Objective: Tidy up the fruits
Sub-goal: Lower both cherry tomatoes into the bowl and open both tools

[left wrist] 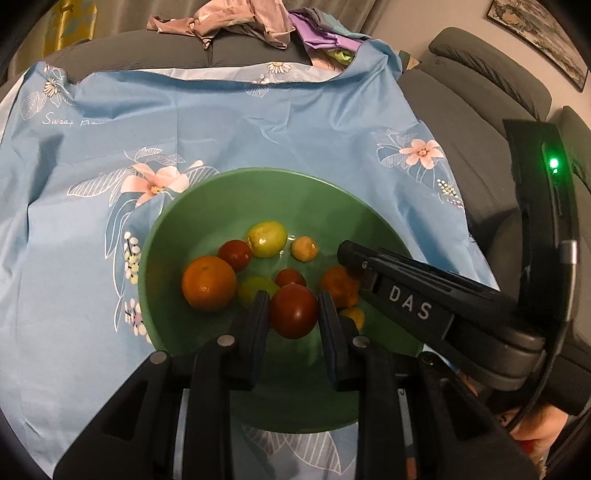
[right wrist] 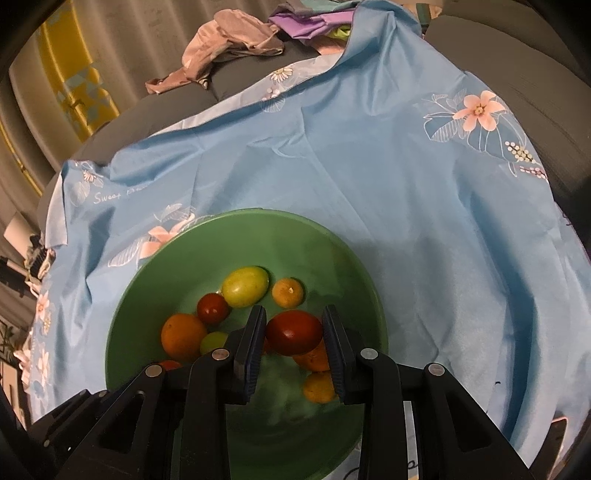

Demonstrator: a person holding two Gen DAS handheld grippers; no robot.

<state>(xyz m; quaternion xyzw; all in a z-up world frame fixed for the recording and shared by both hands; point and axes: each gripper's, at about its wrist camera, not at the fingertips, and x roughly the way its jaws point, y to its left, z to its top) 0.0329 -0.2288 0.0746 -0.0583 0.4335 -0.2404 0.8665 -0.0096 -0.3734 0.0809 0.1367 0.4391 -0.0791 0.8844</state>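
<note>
A green bowl [left wrist: 177, 236] [right wrist: 155, 273] sits on a blue floral cloth and holds several fruits: oranges [left wrist: 208, 283], red tomatoes [left wrist: 235, 254], a yellow-green fruit [left wrist: 266, 238] and a small yellow one [left wrist: 304, 249]. My left gripper [left wrist: 293, 303] is shut on a dark red tomato [left wrist: 293, 311] just above the bowl. My right gripper [right wrist: 294, 320] is shut on another dark red tomato [right wrist: 293, 332] over the bowl's right half. The right gripper also shows in the left wrist view [left wrist: 354, 258], reaching in from the right.
The blue floral cloth [left wrist: 258, 122] [right wrist: 406, 177] covers a grey sofa [left wrist: 461, 110]. Crumpled pink and purple clothes [left wrist: 240, 22] [right wrist: 240, 48] lie at the back. A framed picture [left wrist: 539, 40] hangs at the upper right.
</note>
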